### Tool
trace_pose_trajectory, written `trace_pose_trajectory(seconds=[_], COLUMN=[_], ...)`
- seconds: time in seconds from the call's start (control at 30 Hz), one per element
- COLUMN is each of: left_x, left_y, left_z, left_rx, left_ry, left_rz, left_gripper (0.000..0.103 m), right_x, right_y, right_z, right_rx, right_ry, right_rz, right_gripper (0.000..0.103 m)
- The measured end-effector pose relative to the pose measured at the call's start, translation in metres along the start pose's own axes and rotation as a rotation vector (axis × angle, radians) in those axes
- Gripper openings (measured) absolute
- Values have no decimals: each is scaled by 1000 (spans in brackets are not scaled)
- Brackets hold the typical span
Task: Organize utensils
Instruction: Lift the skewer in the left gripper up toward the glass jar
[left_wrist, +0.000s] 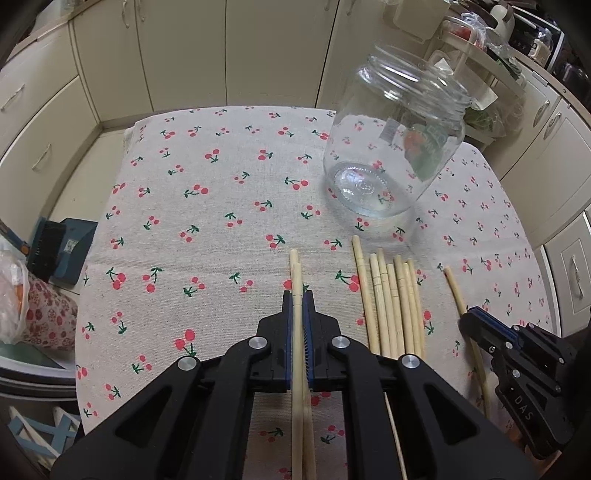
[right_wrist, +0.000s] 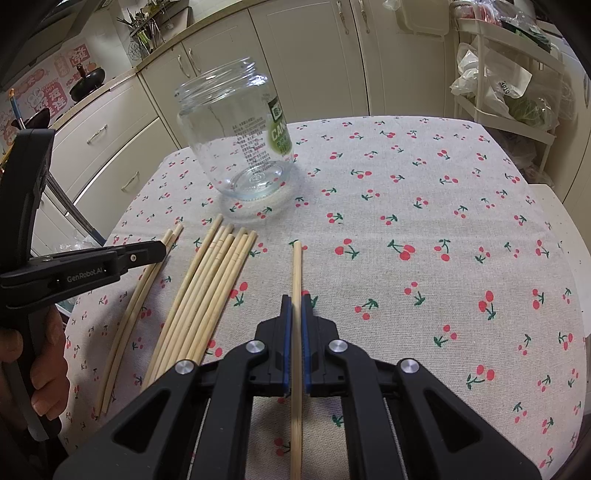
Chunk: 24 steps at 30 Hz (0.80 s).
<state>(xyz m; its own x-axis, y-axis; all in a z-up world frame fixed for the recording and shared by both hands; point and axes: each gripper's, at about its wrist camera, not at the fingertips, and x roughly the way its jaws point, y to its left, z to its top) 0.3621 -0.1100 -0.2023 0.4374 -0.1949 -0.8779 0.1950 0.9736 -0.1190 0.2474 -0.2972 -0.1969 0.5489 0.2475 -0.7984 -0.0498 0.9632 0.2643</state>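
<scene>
My left gripper (left_wrist: 298, 301) is shut on two bamboo chopsticks (left_wrist: 295, 269) that lie lengthwise on the cherry-print cloth (left_wrist: 207, 206). My right gripper (right_wrist: 295, 304) is shut on a single chopstick (right_wrist: 296, 266). It shows from the side in the left wrist view (left_wrist: 467, 321), closed on that stick (left_wrist: 455, 286). The left gripper (right_wrist: 162, 247) shows in the right wrist view over its pair (right_wrist: 147, 284). A bundle of several chopsticks (left_wrist: 391, 295) (right_wrist: 210, 284) lies between the two. An empty clear glass jar (left_wrist: 395, 147) (right_wrist: 240, 133) stands upright beyond them.
Cream kitchen cabinets (left_wrist: 184, 48) surround the table. A white rack with bags (right_wrist: 506, 77) stands at the far right. A blue box (left_wrist: 70, 247) and plastic bags (left_wrist: 14, 295) sit on the floor left of the table.
</scene>
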Motion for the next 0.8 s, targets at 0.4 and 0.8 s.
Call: trace_pose_trajectory(seconds=[0.4, 0.8], left_x=[-30, -129], left_y=[2, -12], left_z=[9, 88], left_rx=[-10, -86], left_ry=[-68, -453], left_rz=[-30, -204], left_gripper=[5, 5], right_x=[0, -4], right_y=[-2, -15], right_z=[0, -1], right_rx=[13, 96], right_ry=[-2, -33], right_rz=[16, 87], right_gripper=[6, 6])
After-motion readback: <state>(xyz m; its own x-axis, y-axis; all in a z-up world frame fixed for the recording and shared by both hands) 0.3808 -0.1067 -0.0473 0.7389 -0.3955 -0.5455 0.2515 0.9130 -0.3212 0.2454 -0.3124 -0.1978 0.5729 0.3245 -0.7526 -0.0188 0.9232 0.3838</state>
